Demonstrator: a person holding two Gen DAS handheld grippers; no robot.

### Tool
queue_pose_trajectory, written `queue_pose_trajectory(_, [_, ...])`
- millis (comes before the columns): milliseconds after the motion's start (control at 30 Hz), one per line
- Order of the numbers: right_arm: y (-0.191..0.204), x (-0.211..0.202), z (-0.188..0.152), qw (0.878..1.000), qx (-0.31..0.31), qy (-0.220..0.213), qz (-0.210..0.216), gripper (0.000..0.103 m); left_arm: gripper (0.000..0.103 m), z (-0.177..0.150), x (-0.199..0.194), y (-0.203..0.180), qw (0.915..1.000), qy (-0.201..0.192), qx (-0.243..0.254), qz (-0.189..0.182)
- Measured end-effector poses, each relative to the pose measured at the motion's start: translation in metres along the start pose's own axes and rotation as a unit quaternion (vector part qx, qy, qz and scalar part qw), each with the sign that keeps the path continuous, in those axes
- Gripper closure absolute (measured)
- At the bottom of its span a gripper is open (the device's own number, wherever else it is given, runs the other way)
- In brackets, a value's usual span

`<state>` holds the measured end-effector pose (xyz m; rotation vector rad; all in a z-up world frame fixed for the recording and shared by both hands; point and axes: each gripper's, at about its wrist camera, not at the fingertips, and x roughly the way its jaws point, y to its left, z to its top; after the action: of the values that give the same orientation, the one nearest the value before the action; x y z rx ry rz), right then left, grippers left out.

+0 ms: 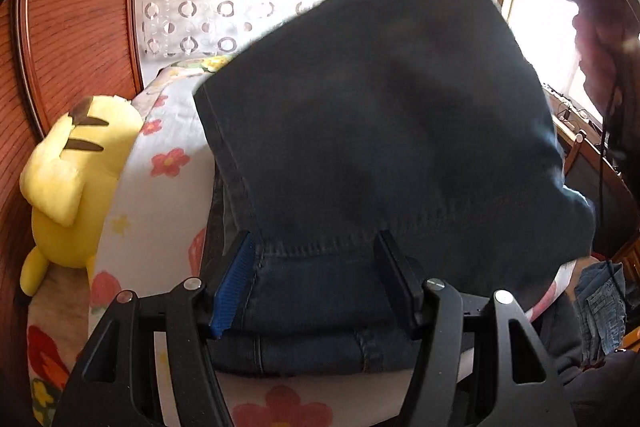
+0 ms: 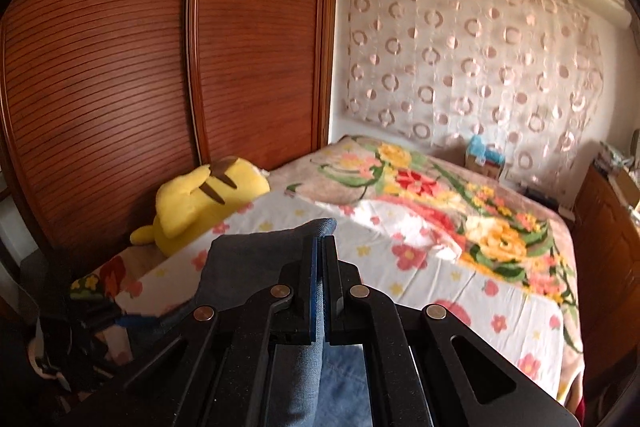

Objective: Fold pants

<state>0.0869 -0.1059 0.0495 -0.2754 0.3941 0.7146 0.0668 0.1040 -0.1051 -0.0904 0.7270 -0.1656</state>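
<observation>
Two grippers: left (image 1: pixel 316 283) spread over dark denim pants (image 1: pixel 380 115); right (image 2: pixel 320 283) pinching hem.

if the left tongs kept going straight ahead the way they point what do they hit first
The pants. The left tongs stand open with the dark denim hem already between the fingers, and lifted cloth fills the view ahead. Depth is unclear, but nothing else lies before it.
</observation>
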Motion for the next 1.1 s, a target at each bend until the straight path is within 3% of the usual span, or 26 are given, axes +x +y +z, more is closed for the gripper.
queue_pose_trajectory(100, [0.0, 0.004, -0.004, 1.0, -0.001, 0.002, -0.01, 0.102, 0.04, -0.005, 0.0, 0.002, 1.0, 0.002, -0.006, 0.001])
queue_pose_trajectory(267, [-0.012, 0.024, -0.025, 0.998, 0.011, 0.043, -0.041, 0.102, 0.04, -0.006, -0.003, 0.006, 0.9999, 0.001, -0.01, 0.006])
queue_pose_trajectory(367, [-0.028, 0.032, -0.043, 0.995, 0.029, 0.068, -0.061, 0.088, 0.04, -0.008, -0.003, 0.008, 0.9999, 0.002, -0.013, 0.008])
queue_pose_trajectory(400, [-0.033, 0.031, -0.049, 0.995, 0.033, 0.072, -0.059, 0.087, 0.04, -0.009, -0.003, 0.008, 0.9999, 0.003, -0.013, 0.009])
queue_pose_trajectory(633, [-0.057, 0.013, -0.111, 0.991, 0.063, 0.096, -0.062, 0.085, 0.04, -0.013, -0.002, 0.008, 0.9998, 0.008, -0.014, 0.01])
queue_pose_trajectory(767, [-0.068, 0.02, -0.156, 0.986, 0.08, 0.133, -0.061, 0.085, 0.04, -0.009, 0.004, 0.017, 0.9997, 0.006, -0.019, 0.014])
queue_pose_trajectory(867, [-0.071, 0.034, -0.183, 0.981, 0.091, 0.161, -0.061, 0.085, 0.047, -0.009, 0.007, 0.019, 0.9995, 0.008, -0.022, 0.02])
queue_pose_trajectory(1100, [-0.072, 0.053, -0.194, 0.979, 0.09, 0.17, -0.069, 0.084, 0.086, -0.016, 0.006, 0.022, 0.9993, 0.014, -0.022, 0.027])
